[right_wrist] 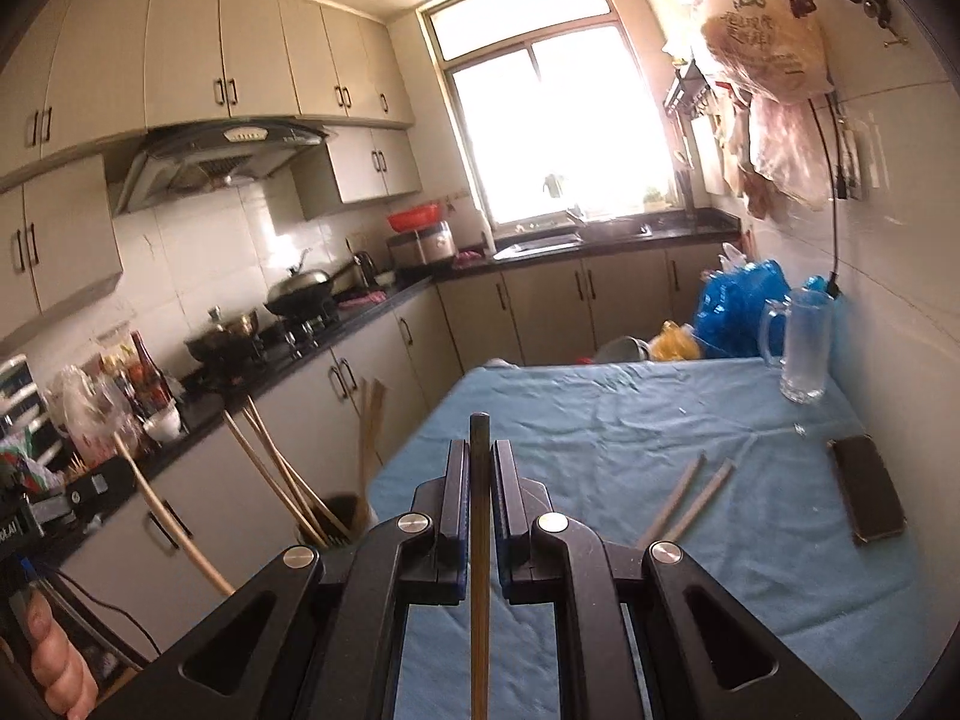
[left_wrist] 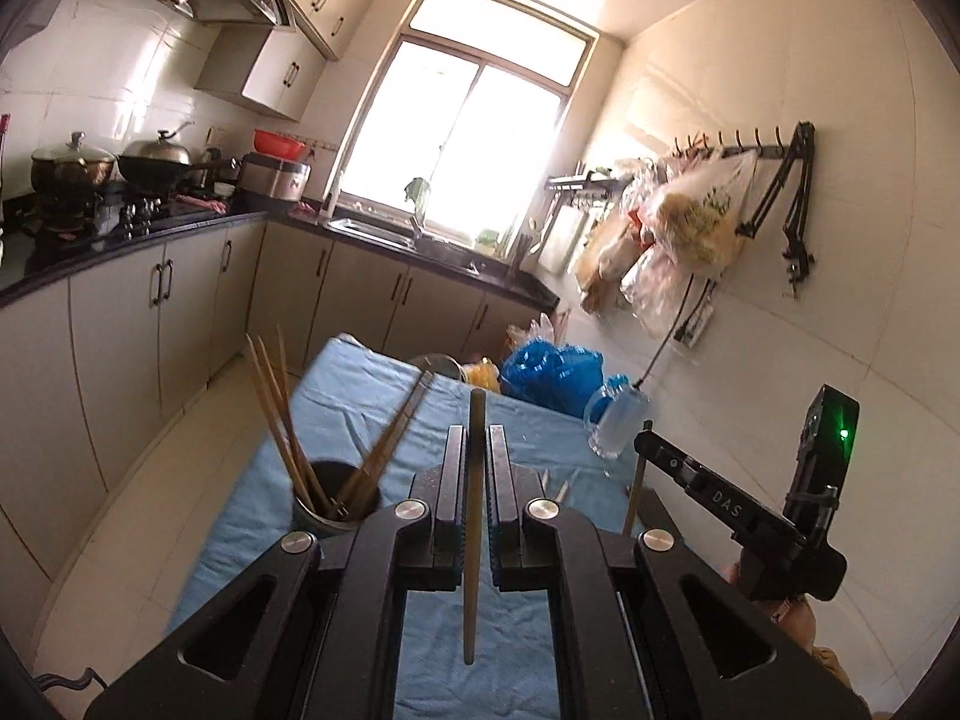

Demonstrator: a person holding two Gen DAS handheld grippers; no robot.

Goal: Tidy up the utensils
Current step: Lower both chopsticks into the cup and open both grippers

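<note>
I have each gripper — left gripper (left_wrist: 478, 438), right gripper (right_wrist: 480, 468) — clamped on one chopstick, lifted clear for dropping into the holder cup (left_wrist: 336, 495).

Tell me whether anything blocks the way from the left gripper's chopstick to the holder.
Nothing stands between the chopstick in the left hand-held gripper and the holder; only chopsticks already inside crowd its mouth.

Holder (left_wrist: 336, 501) base hidden; chopstick (right_wrist: 479, 600) end cropped.
</note>
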